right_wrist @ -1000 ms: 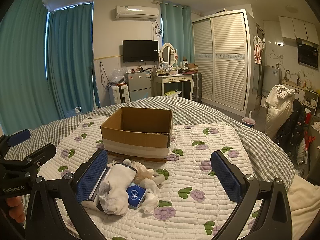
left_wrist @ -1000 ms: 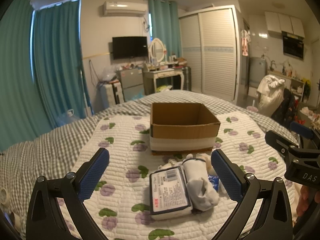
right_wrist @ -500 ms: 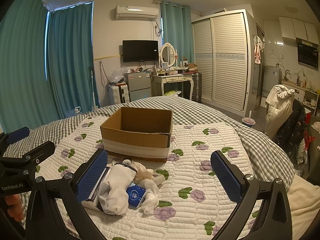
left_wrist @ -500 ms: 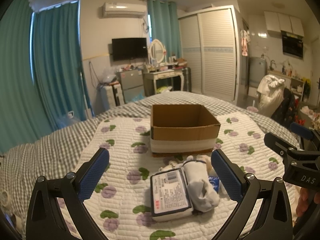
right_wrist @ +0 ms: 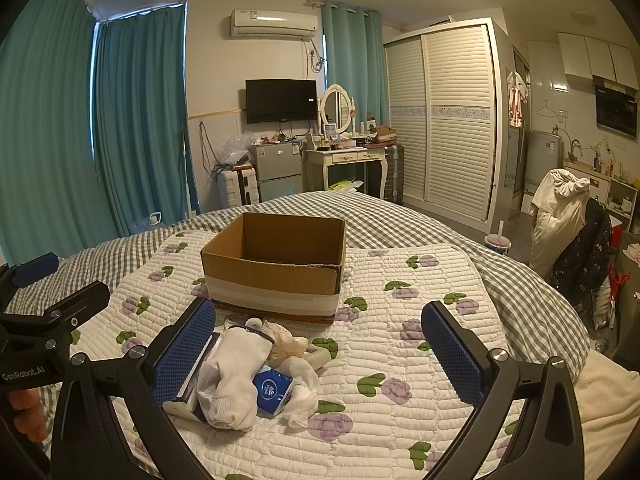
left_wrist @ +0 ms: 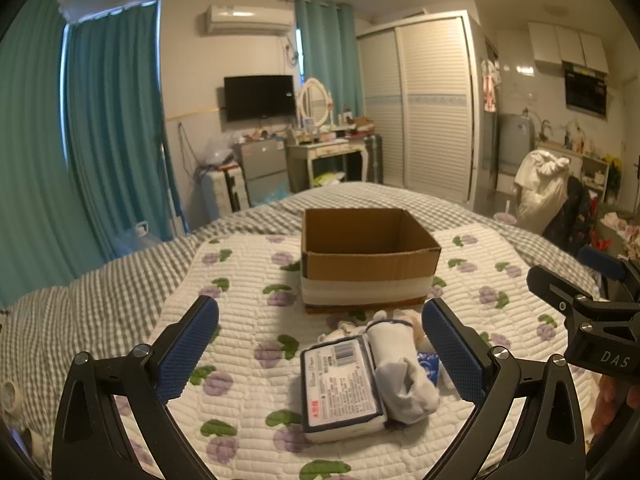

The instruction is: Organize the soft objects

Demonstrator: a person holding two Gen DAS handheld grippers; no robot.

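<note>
Left wrist view: left gripper (left_wrist: 320, 344) spread wide, holding nothing, above tissue pack (left_wrist: 340, 384) and white sock (left_wrist: 400, 376) on the quilt (left_wrist: 240, 320); cardboard box (left_wrist: 366, 258) just beyond.

Right wrist view: right gripper (right_wrist: 316, 350) wide apart, holding nothing; sock pile (right_wrist: 236, 376) near its left finger.

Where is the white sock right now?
The white sock lies on the quilt in front of the cardboard box, against the right edge of the tissue pack; in the right wrist view it lies lower left.

tv (right_wrist: 281, 100), a/c (right_wrist: 273, 24), mirror (right_wrist: 336, 109), wardrobe (right_wrist: 444, 120).
</note>
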